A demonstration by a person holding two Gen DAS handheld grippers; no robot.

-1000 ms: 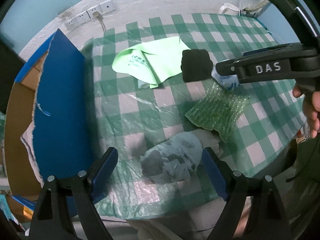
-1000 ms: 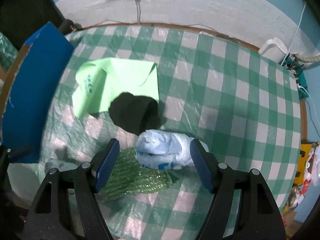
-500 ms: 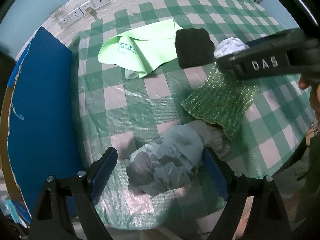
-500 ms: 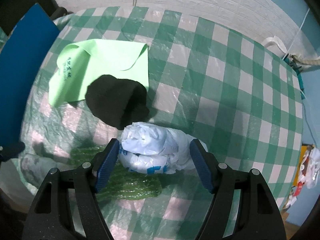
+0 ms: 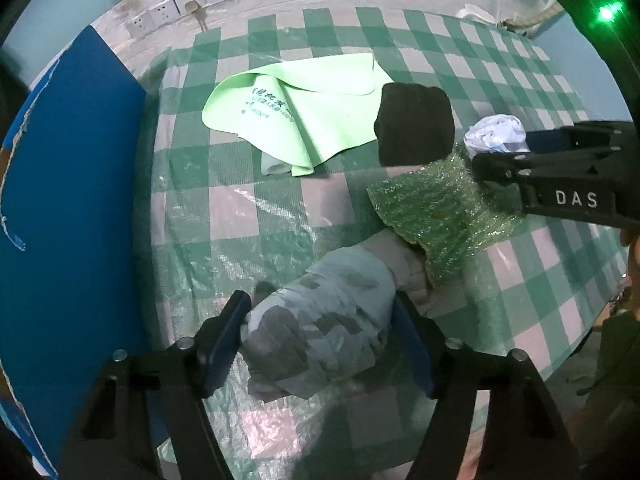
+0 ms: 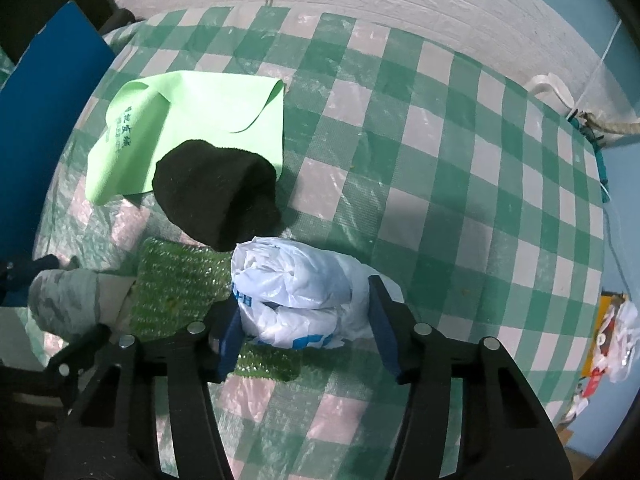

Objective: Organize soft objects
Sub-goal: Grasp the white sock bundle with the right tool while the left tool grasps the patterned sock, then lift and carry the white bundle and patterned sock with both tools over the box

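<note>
My left gripper (image 5: 320, 340) is shut on a grey camouflage cloth bundle (image 5: 320, 332) near the table's front edge. My right gripper (image 6: 308, 320) is shut on a crumpled white plastic bag (image 6: 300, 296), which also shows in the left wrist view (image 5: 496, 136). A green bubble-wrap sheet (image 5: 436, 208) lies between the two, also in the right wrist view (image 6: 176, 280). A black knit cloth (image 6: 216, 192) rests partly on a light green cloth (image 6: 192, 120); both also show in the left wrist view, the black cloth (image 5: 414, 124) and the green cloth (image 5: 304, 112).
The table has a green and white checked cover (image 6: 440, 160). A blue cardboard box flap (image 5: 68, 200) stands along the table's left side. Wall sockets (image 5: 180, 4) sit on the white wall behind. Cables and a white item (image 6: 556, 88) lie at the far right corner.
Both grippers have moved forward and closed their jaws: the left onto the camouflage bundle, the right onto the white plastic bag.
</note>
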